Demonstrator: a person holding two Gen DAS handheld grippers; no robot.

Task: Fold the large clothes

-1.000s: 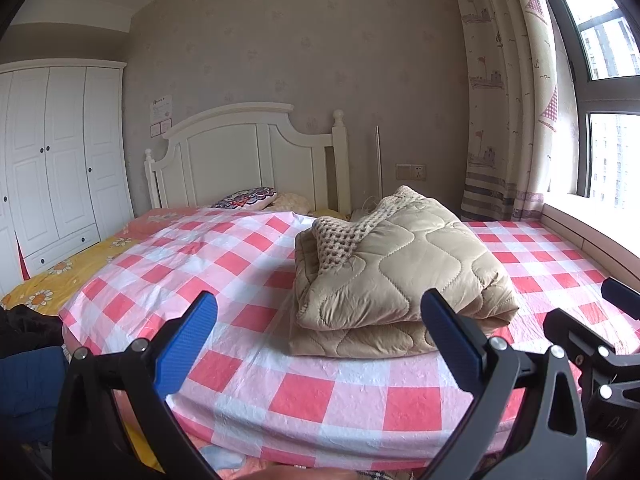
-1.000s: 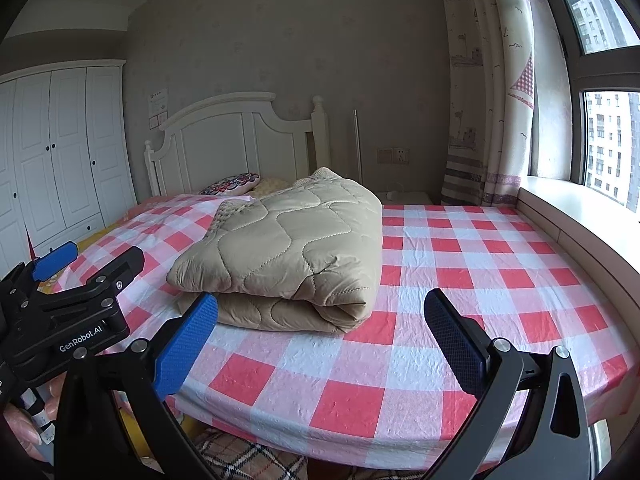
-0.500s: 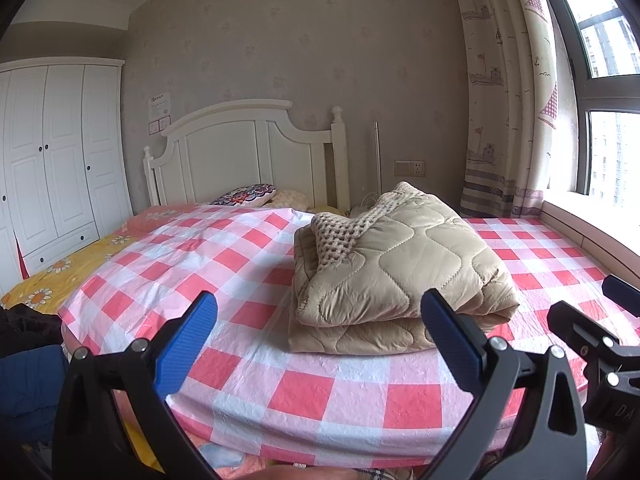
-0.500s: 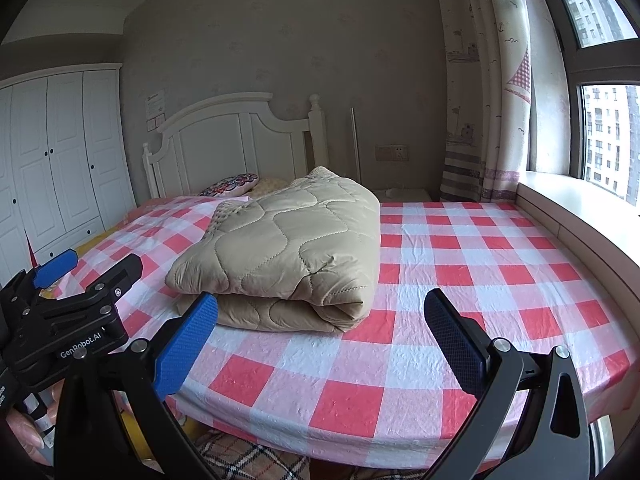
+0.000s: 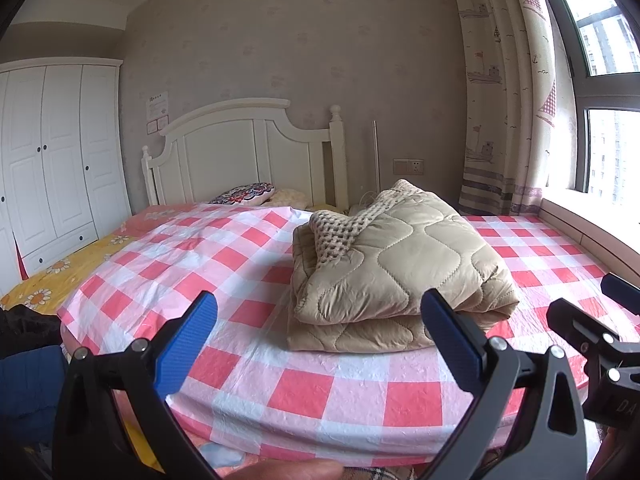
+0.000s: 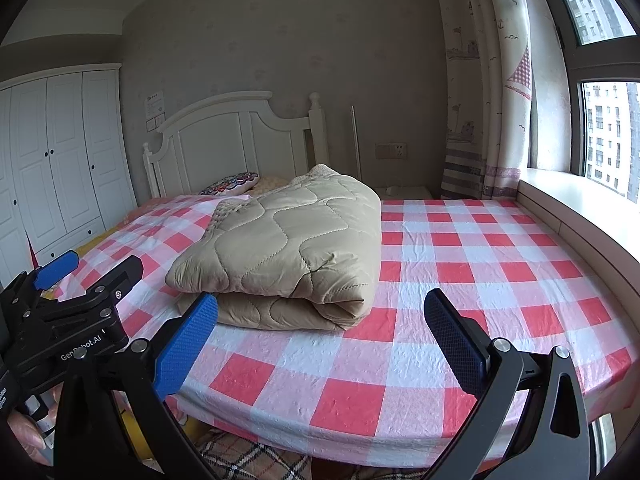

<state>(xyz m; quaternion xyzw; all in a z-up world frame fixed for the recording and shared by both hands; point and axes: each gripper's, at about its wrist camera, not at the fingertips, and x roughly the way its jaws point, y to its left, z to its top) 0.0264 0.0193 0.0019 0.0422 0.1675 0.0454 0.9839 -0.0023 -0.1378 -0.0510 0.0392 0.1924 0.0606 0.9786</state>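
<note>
Your left gripper [image 5: 318,340] and right gripper [image 6: 320,338] both stand wide apart, holding nothing, short of the bed [image 6: 480,256]. The folded beige jacket [image 6: 288,248] lies on the bed's checked cover, near its foot edge.

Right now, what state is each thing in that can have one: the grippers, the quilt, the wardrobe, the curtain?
Left gripper: open, holding nothing.
Right gripper: open, holding nothing.
Quilt: folded into a stack, lying on the bed, touched by neither gripper.
Wardrobe: doors shut.
Curtain: drawn aside, gathered beside the window.
</note>
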